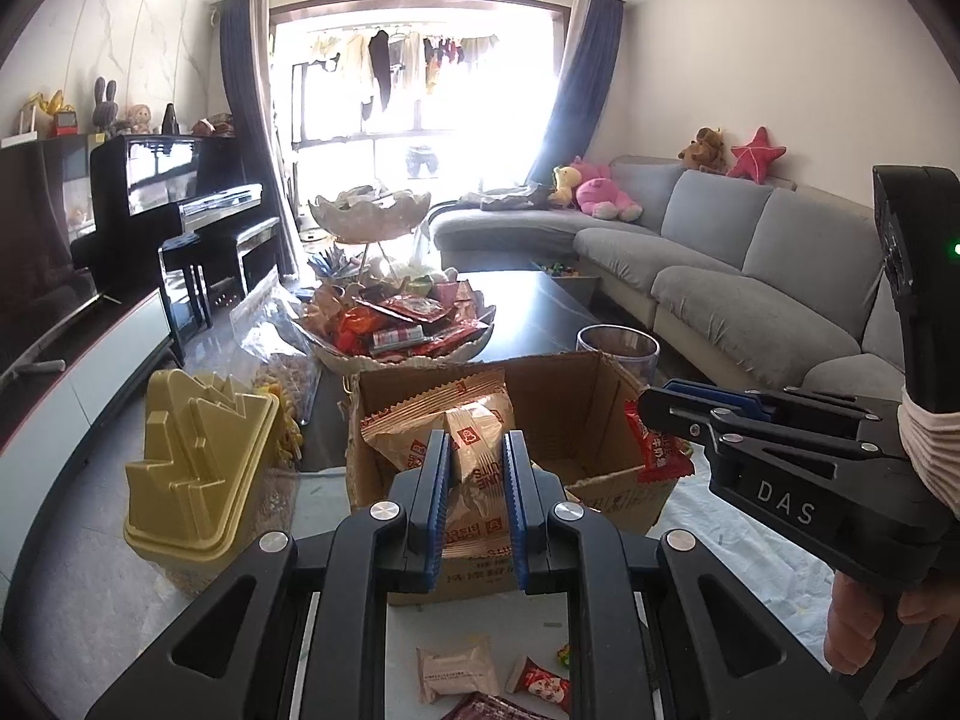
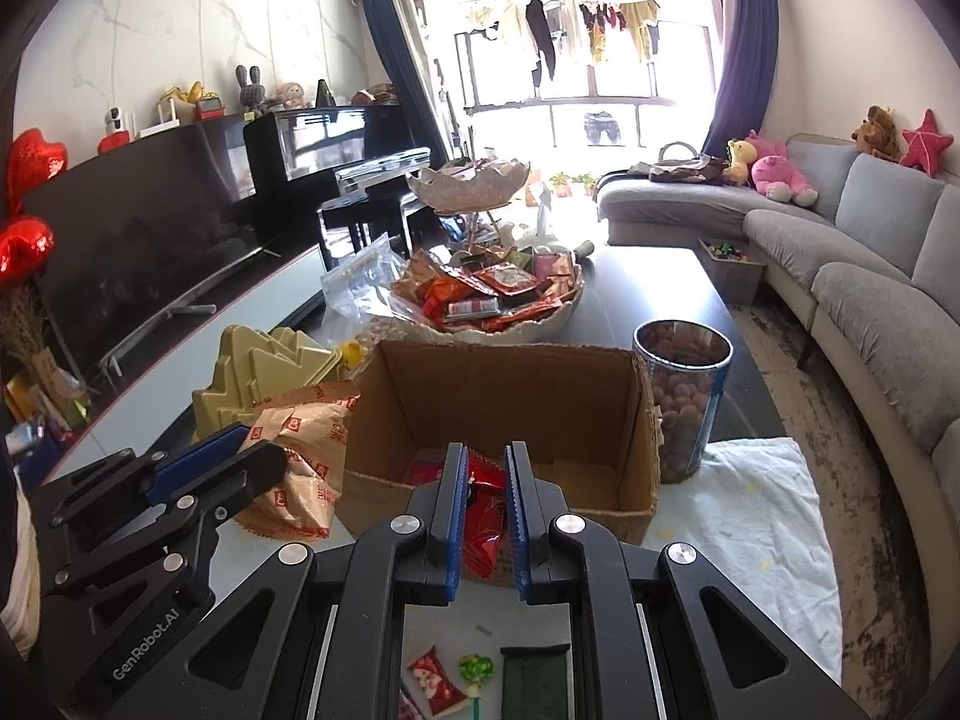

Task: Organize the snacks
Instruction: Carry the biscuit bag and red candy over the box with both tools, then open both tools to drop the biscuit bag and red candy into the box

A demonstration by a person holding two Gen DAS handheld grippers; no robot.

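An open cardboard box stands on the table, also in the right wrist view. My left gripper is shut on a tan biscuit packet and holds it over the box's left side; the packet shows in the right wrist view. My right gripper is shut on a red snack packet at the box's near edge; it shows in the left wrist view. Loose small snacks lie on the table in front.
A white bowl heaped with snacks stands behind the box under a tiered stand. A gold lidded container is at the left, a clear jar of nuts at the right on a white cloth. A grey sofa runs along the right.
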